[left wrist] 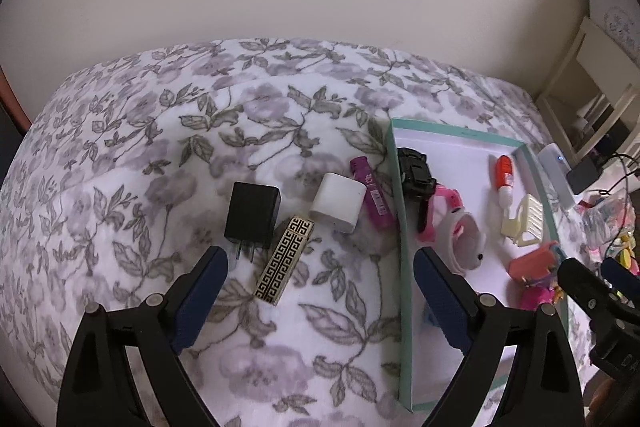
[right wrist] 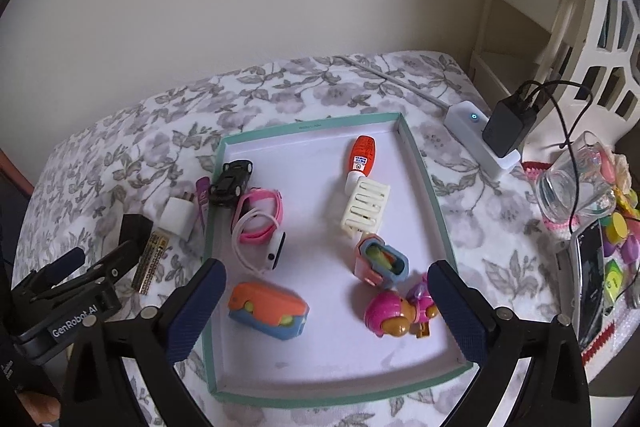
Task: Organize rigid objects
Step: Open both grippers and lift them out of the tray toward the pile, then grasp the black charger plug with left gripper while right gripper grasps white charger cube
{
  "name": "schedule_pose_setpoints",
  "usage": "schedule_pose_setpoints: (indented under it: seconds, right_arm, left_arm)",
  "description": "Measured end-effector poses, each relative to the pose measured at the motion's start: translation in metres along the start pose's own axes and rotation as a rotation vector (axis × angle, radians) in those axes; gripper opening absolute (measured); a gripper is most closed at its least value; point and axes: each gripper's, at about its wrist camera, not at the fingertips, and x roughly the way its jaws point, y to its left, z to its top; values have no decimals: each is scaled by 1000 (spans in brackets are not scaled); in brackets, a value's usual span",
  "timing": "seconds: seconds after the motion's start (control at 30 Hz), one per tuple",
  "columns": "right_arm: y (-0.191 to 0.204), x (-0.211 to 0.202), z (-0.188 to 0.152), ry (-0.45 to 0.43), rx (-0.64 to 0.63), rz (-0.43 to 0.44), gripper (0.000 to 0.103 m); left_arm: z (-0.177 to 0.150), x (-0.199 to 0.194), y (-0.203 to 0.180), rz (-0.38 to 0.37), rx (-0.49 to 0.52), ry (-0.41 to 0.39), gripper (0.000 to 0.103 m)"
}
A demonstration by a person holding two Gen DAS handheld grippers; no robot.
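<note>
A teal-rimmed tray [right wrist: 425, 183] lies on the flowered bedspread [left wrist: 160, 155]. It holds a black toy car [right wrist: 232, 181], a pink watch [right wrist: 260, 223], an orange glue tube [right wrist: 362, 157], a cream clip [right wrist: 366, 209], two orange-and-blue toys [right wrist: 268, 311] and a pink figure [right wrist: 394, 311]. Left of the tray lie a black charger [left wrist: 252, 211], a white charger [left wrist: 338, 201], a purple tube [left wrist: 372, 193] and a gold-and-black patterned case [left wrist: 286, 259]. My left gripper [left wrist: 320, 259] hangs open above the case, holding nothing. Over the tray's near half my right gripper [right wrist: 328, 271] stands open and empty.
Right of the tray are a white power strip [right wrist: 468, 119] with a black adapter [right wrist: 506, 125] and cable, a drinking glass [right wrist: 576, 183], a phone [right wrist: 592, 275] and small colourful pieces. A white basket [right wrist: 616, 39] and shelf stand behind. A plain wall backs the bed.
</note>
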Motion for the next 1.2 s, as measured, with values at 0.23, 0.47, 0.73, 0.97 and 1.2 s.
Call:
schedule_pose_setpoints:
  seconds: [0.23, 0.47, 0.73, 0.97, 1.2]
  right_arm:
    - [4, -16, -10, -30, 2, 15, 102]
    - [17, -18, -12, -50, -6, 11, 102]
    - [51, 25, 50, -113, -50, 46, 102]
    - [65, 26, 80, -121, 2, 68, 102]
    - [77, 23, 72, -72, 70, 160, 95]
  left_arm:
    - [-5, -25, 4, 31, 19, -62, 94]
    - [-3, -46, 5, 67, 57, -138, 94]
    - [44, -23, 23, 37, -21, -108, 94]
    - [73, -20, 51, 65, -70, -107, 94]
    - [54, -9, 85, 54, -167, -24, 94]
